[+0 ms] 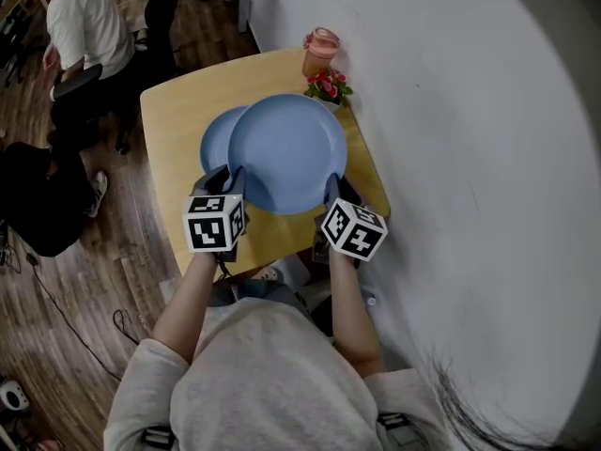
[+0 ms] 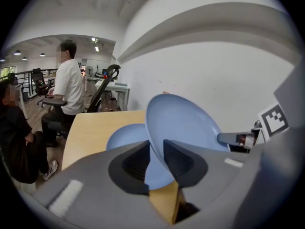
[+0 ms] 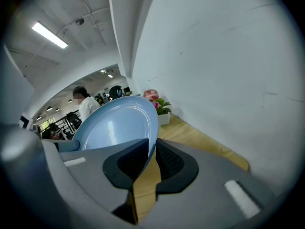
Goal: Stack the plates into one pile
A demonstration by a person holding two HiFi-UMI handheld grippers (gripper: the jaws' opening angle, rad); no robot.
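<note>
A large blue plate hangs tilted above the wooden table, held at its near rim from both sides. My left gripper is shut on the rim's left side, and the rim runs between its jaws in the left gripper view. My right gripper is shut on the right side of the rim. A second blue plate lies flat on the table, partly hidden under the held one. It also shows in the left gripper view as the lower plate.
A small pot of red flowers and a pink lidded jar stand at the table's far edge against the white wall. A person in a white shirt sits beyond the table's left side, with office chairs nearby.
</note>
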